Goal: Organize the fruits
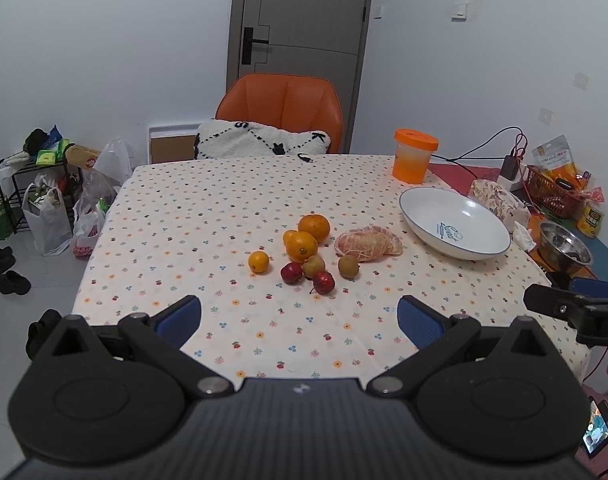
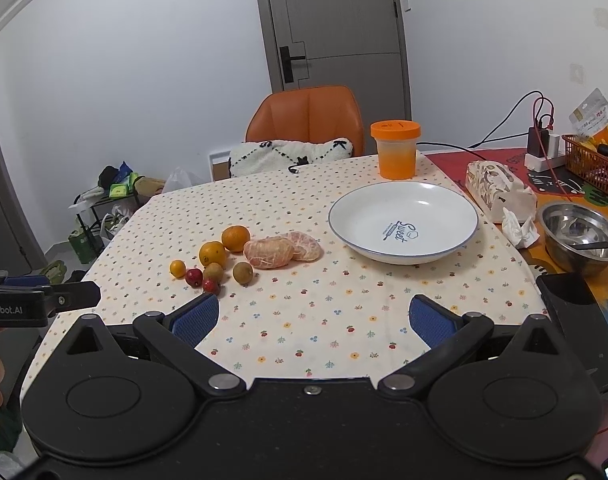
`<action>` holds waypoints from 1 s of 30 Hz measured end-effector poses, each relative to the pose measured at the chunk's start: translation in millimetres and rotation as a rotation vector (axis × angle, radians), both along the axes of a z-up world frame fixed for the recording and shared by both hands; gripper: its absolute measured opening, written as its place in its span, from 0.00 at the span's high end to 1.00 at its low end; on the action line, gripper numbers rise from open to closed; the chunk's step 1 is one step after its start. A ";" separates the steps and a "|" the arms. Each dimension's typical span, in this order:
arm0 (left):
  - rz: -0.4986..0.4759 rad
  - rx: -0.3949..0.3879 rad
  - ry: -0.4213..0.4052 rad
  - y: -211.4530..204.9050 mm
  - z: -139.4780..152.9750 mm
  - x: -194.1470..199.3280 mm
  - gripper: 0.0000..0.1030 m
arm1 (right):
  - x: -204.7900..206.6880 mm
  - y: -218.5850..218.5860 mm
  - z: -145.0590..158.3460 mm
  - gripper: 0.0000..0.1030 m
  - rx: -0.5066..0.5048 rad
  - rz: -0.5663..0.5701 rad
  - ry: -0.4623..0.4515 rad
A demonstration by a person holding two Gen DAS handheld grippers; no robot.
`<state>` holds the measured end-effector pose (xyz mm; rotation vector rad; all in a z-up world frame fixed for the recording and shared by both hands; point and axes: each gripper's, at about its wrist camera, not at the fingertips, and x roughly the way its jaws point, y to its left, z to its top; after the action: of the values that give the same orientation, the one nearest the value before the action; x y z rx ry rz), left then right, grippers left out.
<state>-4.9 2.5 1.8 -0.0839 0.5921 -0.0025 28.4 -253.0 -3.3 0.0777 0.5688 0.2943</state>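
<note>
A cluster of fruit lies mid-table: oranges [image 1: 302, 245] [image 2: 212, 253], a small orange [image 1: 258, 261] [image 2: 177, 268], two red fruits [image 1: 291, 272] [image 2: 194, 277], two brown kiwi-like fruits [image 1: 348, 266] [image 2: 242, 272] and a peeled citrus [image 1: 367, 243] [image 2: 268, 253]. An empty white plate [image 1: 453, 222] [image 2: 403, 221] stands to their right. My left gripper [image 1: 300, 320] is open and empty, above the near table edge, short of the fruit. My right gripper [image 2: 315, 318] is open and empty, near the front edge, between fruit and plate.
An orange-lidded jar [image 1: 414, 155] [image 2: 395, 148] stands behind the plate. A tissue pack [image 2: 497, 192], steel bowl [image 2: 581, 236] and red basket [image 2: 593, 164] with cables sit at the right. An orange chair [image 1: 282, 110] with cushion is at the far edge.
</note>
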 end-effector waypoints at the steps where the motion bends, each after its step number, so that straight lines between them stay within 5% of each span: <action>1: -0.004 0.000 -0.003 -0.4 -0.9 0.0 0.00 | 0.7 0.2 -0.3 0.00 -0.002 -0.001 0.002; 18: -0.020 -0.049 -0.039 1.4 -28.8 37.8 0.02 | 29.5 3.9 -15.8 0.00 0.025 0.024 -0.005; 30: -0.018 -0.108 0.005 1.0 -54.4 81.3 0.33 | 63.7 19.0 -36.6 0.10 0.071 0.042 0.030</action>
<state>76.4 3.5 -52.6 -0.1835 0.5975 -0.0513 92.1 -234.0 -39.8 0.1389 0.5904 0.3545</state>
